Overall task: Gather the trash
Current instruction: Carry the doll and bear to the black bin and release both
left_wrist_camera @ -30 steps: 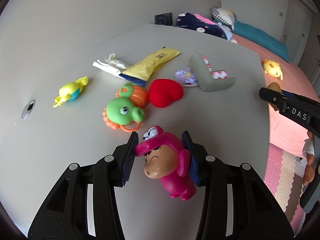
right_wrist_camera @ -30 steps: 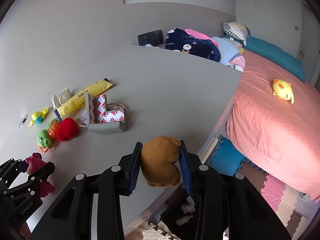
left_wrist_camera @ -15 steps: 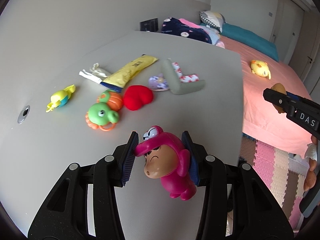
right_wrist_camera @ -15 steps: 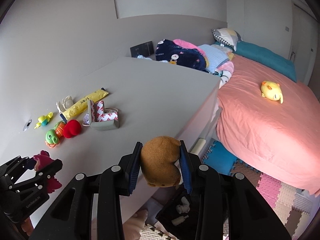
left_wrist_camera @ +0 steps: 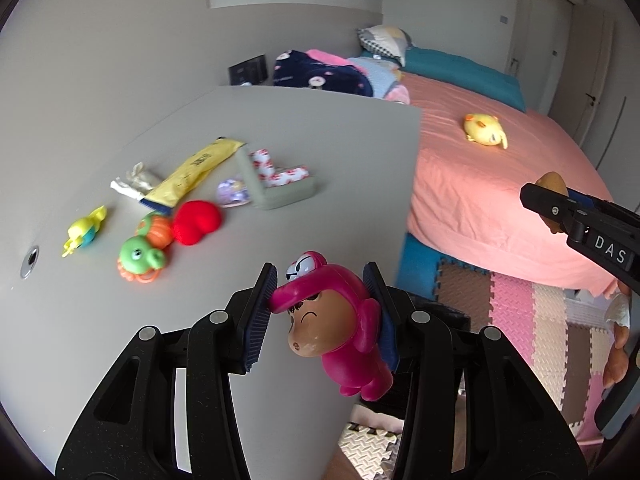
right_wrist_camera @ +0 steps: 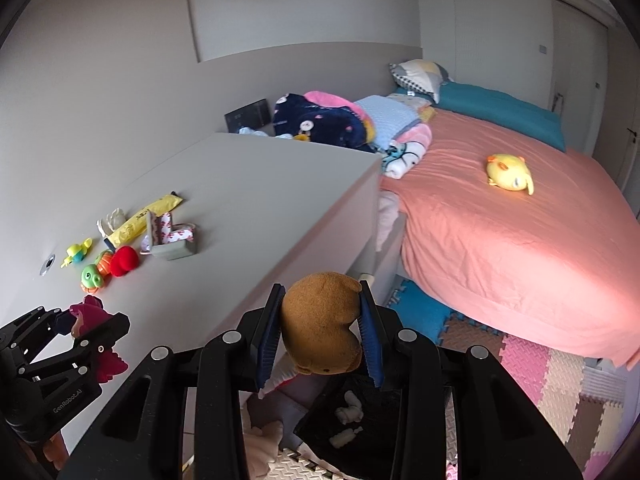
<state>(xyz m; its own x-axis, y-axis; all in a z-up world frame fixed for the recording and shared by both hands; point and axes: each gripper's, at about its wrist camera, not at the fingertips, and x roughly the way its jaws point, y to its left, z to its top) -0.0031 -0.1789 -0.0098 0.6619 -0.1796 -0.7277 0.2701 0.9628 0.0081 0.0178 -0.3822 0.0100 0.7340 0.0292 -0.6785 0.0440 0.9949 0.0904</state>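
Your left gripper (left_wrist_camera: 322,312): pads pressed on either side of a pink hooded figure toy (left_wrist_camera: 336,328), carried clear of the grey bench (left_wrist_camera: 300,128), near its front corner.

Your right gripper (right_wrist_camera: 320,336): pads closed on a brown plush toy (right_wrist_camera: 320,328), held past the bench edge and above a black bin (right_wrist_camera: 360,420) on the floor; pale scraps lie inside the bin.

On the bench, far-left cluster, well apart from both of your grippers:
- yellow wrapper (left_wrist_camera: 192,172), flat, with a white crumpled paper (left_wrist_camera: 134,180) just beside its near end;
- grey L-shaped box (left_wrist_camera: 276,192) with red-and-white lining, open;
- small lilac packet (left_wrist_camera: 234,192) against the box's left side;
- red heart-shaped toy (left_wrist_camera: 196,222), touching an orange-and-green turtle toy (left_wrist_camera: 144,252);
- yellow-and-blue duck toy (left_wrist_camera: 84,232), set apart at the left.

On the pink bed (right_wrist_camera: 520,240): yellow plush chick (right_wrist_camera: 508,172), alone mid-sheet; folded blankets (right_wrist_camera: 320,120) and pillows at the head end.

Floor beside the bed: foam mat tiles (left_wrist_camera: 520,320) in pink, brown and cream.
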